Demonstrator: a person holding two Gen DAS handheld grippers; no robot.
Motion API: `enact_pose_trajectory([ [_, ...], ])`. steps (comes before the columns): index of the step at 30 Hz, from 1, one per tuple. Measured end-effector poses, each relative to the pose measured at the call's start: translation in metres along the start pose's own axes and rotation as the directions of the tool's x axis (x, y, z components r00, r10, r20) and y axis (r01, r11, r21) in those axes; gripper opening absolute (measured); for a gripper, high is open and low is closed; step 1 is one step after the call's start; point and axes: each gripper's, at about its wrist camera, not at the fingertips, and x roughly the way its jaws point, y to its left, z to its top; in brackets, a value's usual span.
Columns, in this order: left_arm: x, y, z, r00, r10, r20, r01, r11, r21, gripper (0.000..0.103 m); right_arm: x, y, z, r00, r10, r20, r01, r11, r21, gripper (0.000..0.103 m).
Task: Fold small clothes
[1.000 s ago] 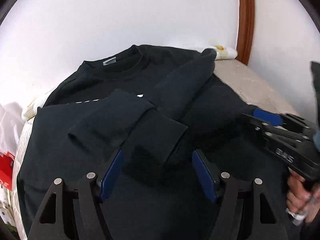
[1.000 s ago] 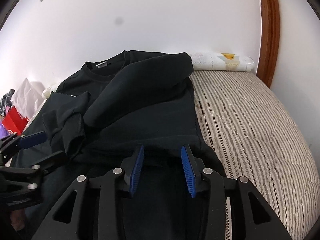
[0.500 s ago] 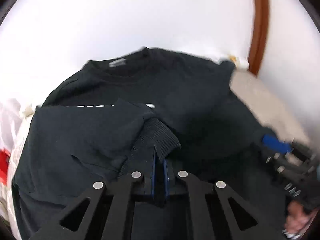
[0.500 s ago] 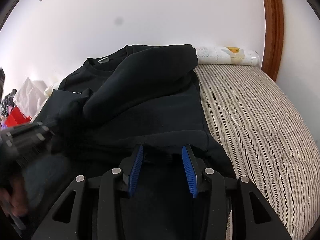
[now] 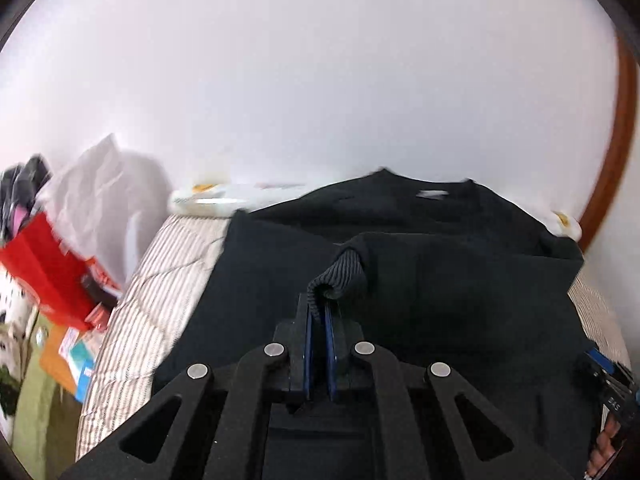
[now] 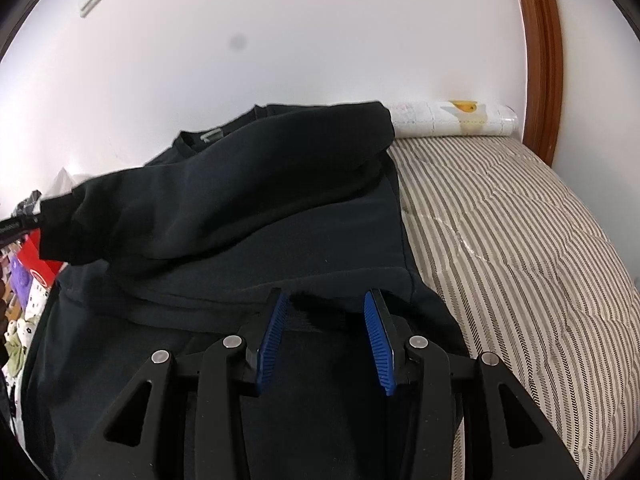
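A black sweatshirt (image 5: 460, 312) lies spread on a striped bed, collar toward the wall. My left gripper (image 5: 318, 310) is shut on the ribbed cuff (image 5: 340, 276) of one sleeve and holds it lifted off the chest. From the right wrist, that sleeve (image 6: 240, 192) stretches across the body toward the left, where the left gripper (image 6: 18, 226) shows at the frame's edge. My right gripper (image 6: 326, 300) sits at the hem (image 6: 320, 308). Its jaws stand partly apart, and a bunched ridge of black fabric fills the gap between the pads. A hand holds the right gripper (image 5: 608, 380) at the sweatshirt's lower right.
The striped mattress (image 6: 500, 240) lies bare to the right of the sweatshirt. A rolled white pad (image 6: 448, 120) lies along the wall, beside a brown wooden frame (image 6: 540, 60). Left of the bed are a red bag (image 5: 44, 276), a white bag (image 5: 104, 200) and floor clutter.
My left gripper closed on the sleeve cuff, then carried it up and toward the left, drawing the sleeve out across the body. The right gripper stayed at the hem.
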Motion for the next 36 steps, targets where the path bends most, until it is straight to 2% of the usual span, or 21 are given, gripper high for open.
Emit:
enact_pose_trajectory([
  [7,0.013,0.047,-0.001,0.998,0.053,-0.029,-0.055,0.995,-0.082,0.004,-0.006,-0.004,0.001,0.999,0.024,0.032,-0.025,0.999,0.027,0.043],
  [10,0.020,0.063,-0.005,0.998,0.031,-0.063,-0.038,0.991,-0.125,0.004,-0.006,-0.006,0.002,0.999,0.025,0.038,-0.027,0.999,0.042,0.044],
  [19,0.053,0.071,-0.030,0.985,0.077,-0.154,-0.095,0.989,-0.115,0.004,0.001,-0.012,0.003,1.000,-0.017,0.018,0.016,0.997,0.082,0.048],
  [22,0.055,0.073,-0.035,0.978,0.129,-0.166,-0.147,0.984,-0.099,0.005,0.009,-0.008,0.002,0.998,-0.054,-0.021,0.055,0.997,0.057,0.048],
  [25,0.050,0.074,-0.042,0.980,0.108,-0.167,-0.125,0.987,-0.098,0.005,0.013,-0.005,0.002,0.997,-0.068,-0.036,0.070,0.997,0.036,0.050],
  [26,0.047,0.074,-0.044,0.980,0.108,-0.168,-0.125,0.988,-0.091,0.007,0.012,-0.005,0.002,0.997,-0.065,-0.034,0.067,0.997,0.033,0.050],
  [30,0.030,0.069,-0.055,0.982,0.124,-0.145,-0.133,0.989,-0.057,0.028,0.012,-0.003,0.000,0.999,-0.030,-0.044,0.031,0.999,0.015,0.055],
  [33,0.014,0.066,-0.060,0.986,0.121,-0.115,-0.129,0.990,-0.064,0.031,0.006,-0.001,0.000,1.000,-0.013,-0.024,0.013,1.000,0.002,0.057],
  [36,-0.007,0.064,-0.066,0.993,0.061,-0.099,-0.071,0.992,-0.103,0.035,0.002,0.006,-0.001,0.999,-0.035,-0.012,0.035,0.999,-0.028,0.058],
])
